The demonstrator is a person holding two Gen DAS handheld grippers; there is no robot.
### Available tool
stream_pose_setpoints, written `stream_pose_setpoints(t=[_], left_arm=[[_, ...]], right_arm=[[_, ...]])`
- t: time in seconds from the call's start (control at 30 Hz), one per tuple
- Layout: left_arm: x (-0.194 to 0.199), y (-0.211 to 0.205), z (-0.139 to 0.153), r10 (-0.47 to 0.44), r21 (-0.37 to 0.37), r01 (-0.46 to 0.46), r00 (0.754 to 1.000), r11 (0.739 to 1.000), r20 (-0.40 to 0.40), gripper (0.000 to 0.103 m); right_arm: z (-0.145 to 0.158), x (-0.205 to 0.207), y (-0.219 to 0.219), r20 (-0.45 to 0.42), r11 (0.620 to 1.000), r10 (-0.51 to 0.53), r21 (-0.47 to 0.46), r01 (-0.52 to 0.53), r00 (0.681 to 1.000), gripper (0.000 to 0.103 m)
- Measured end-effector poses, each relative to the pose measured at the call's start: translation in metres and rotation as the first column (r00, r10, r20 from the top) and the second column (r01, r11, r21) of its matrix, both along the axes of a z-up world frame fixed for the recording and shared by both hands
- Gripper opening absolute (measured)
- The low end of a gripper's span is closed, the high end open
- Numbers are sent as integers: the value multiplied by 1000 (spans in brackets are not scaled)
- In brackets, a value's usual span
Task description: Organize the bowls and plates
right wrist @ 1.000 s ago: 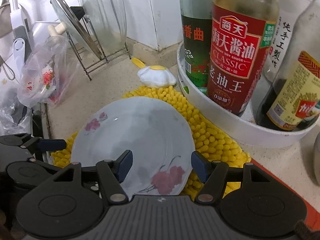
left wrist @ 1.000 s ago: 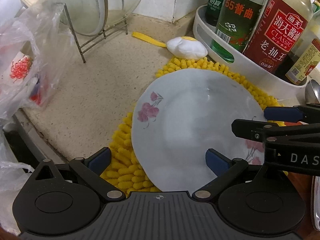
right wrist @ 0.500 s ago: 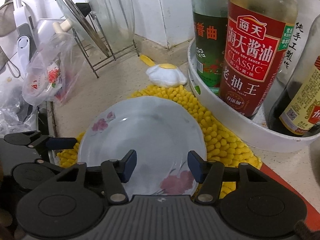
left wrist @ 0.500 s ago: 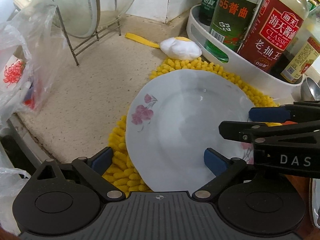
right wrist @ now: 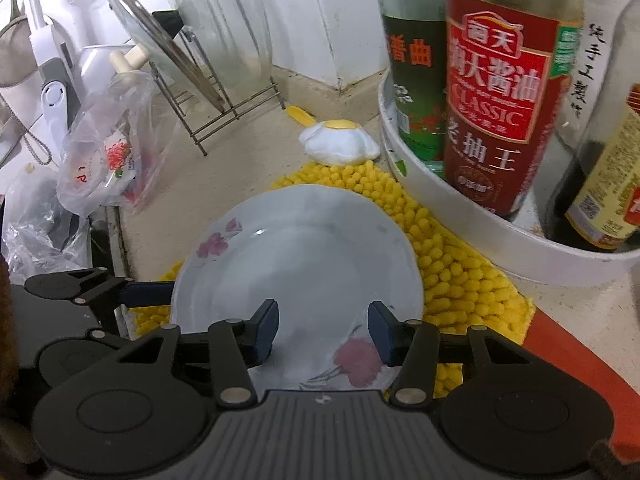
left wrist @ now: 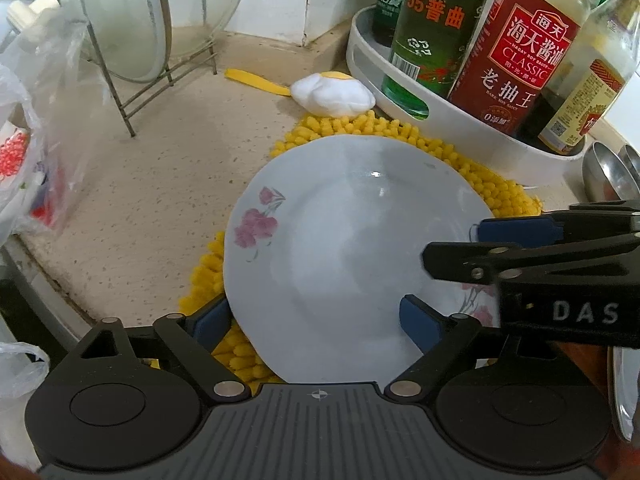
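A white plate with pink flowers (left wrist: 344, 256) lies on a yellow chenille mat (left wrist: 492, 188); it also shows in the right wrist view (right wrist: 304, 268). My left gripper (left wrist: 316, 320) is open, its blue pads straddling the plate's near edge, one pad under the left rim and one over the plate. My right gripper (right wrist: 322, 330) is open over the plate's near right edge; it reaches in from the right in the left wrist view (left wrist: 492, 244). Neither holds the plate.
A white tray (left wrist: 472, 136) of sauce bottles stands at the back right. A wire rack (left wrist: 132, 92) with glass lids stands at the back left. A fried-egg plush (left wrist: 332, 94) lies behind the mat. A plastic bag (left wrist: 24, 152) is left. Metal spoons (left wrist: 608, 176) lie right.
Both grippers have moved forward and lower over the plate's near edge. The right gripper's jaws have narrowed somewhat. The plate has stayed on the mat.
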State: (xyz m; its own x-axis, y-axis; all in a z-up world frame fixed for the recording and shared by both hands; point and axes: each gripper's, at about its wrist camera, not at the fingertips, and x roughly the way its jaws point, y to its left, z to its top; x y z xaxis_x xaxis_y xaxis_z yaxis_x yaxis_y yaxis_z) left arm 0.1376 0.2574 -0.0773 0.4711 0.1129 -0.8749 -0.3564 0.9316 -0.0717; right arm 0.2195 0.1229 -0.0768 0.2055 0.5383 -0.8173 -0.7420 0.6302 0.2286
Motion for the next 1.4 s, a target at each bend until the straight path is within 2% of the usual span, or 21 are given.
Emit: stream_pose_setpoints(t=[0.2, 0.37, 0.6, 0.83, 1.0, 1.17, 1.4], left_arm=[[2, -1, -1, -8, 5, 8, 1000, 1000, -3, 95], [2, -1, -1, -12, 7, 12, 1000, 1000, -3, 96], [3, -2, -2, -25, 10, 25, 1000, 1000, -6, 98], [5, -1, -5, -41, 3, 41, 999, 999, 5, 102], [6, 2, -3, -35, 10, 35, 999, 999, 14, 97], [2, -2, -1, -44, 37, 44, 999, 998, 20, 97], [-5, -8, 6, -43, 42, 42, 999, 998, 12, 97]], right_arm=[[1, 6, -15, 15, 998, -60, -6, 60, 998, 46], [-11, 12, -23, -56, 995, -92, -27, 91, 994, 46], [-15, 10, -19, -84, 997, -73, 1, 74, 994, 51], [-21, 16, -15, -107, 997, -71, 26, 74, 992, 51], [-21, 18, -19, -109, 996, -74, 33, 78, 991, 47], [-20, 13, -20, -78, 998, -57, 34, 60, 995, 47], [-8, 6, -28, -89, 998, -52, 39, 55, 995, 47]])
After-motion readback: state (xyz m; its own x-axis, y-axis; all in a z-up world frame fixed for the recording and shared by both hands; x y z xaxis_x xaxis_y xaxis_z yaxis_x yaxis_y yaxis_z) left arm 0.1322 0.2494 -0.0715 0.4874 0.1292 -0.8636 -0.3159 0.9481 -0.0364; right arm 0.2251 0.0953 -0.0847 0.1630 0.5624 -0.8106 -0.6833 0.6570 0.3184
